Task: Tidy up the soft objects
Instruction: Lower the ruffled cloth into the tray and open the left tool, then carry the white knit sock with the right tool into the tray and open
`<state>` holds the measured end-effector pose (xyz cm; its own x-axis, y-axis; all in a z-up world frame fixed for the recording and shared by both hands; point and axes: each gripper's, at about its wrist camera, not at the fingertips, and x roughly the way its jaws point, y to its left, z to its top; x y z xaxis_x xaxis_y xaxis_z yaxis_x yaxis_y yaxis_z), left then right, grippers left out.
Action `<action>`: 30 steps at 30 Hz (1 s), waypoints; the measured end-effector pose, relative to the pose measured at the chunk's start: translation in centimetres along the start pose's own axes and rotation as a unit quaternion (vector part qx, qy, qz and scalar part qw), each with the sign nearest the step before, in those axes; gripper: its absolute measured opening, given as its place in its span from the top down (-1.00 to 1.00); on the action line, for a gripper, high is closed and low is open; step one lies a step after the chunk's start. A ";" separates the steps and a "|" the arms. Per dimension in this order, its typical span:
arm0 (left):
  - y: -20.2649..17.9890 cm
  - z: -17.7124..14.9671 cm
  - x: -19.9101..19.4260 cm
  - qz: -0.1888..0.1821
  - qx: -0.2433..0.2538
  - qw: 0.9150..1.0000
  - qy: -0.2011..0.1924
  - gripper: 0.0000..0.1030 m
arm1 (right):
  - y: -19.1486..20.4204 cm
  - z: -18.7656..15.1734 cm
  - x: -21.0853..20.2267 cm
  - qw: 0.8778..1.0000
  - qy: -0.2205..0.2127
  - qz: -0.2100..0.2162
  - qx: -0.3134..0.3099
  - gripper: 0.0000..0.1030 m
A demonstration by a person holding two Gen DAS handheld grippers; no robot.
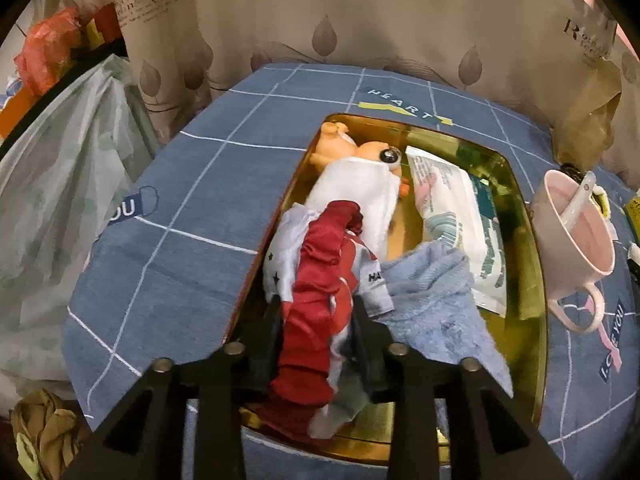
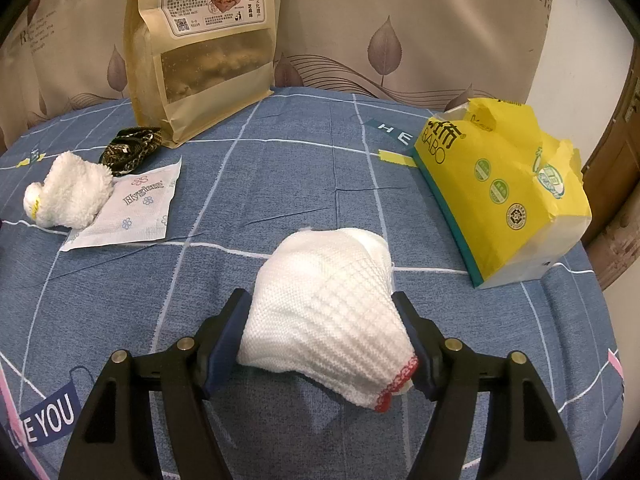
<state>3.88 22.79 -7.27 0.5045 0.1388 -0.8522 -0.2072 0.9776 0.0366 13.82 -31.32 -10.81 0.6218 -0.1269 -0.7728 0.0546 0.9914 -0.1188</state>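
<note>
Blue grid sheet (image 2: 304, 184) — gold tray (image 1: 532, 280), pink cup (image 1: 568, 232), tissue pack (image 2: 504, 200), etc.

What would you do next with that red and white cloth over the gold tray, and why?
Probably open the left gripper and let go: the red and white cloth it pinches already hangs over the gold tray, among the soft things there.

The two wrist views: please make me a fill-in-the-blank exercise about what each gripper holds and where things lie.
1. The left gripper holds a red and white cloth over the ____ tray.
2. The right gripper grips a ____ knitted glove.
3. A spoon stands in the ____ cup.
4. The tissue pack is ____.

Missing words: gold; white; pink; yellow
</note>
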 end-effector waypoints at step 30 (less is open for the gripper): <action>3.2 0.3 -4.2 0.014 -0.057 0.995 -0.080 -0.19 | 4.5 3.4 -5.4 0.999 -0.044 0.011 -0.028 0.03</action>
<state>1.36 25.42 -3.44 0.6216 0.1982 -0.7579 -0.3119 0.9501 -0.0074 13.39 -26.11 -5.03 0.6892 -0.0992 -0.7178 -0.0015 0.9904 -0.1383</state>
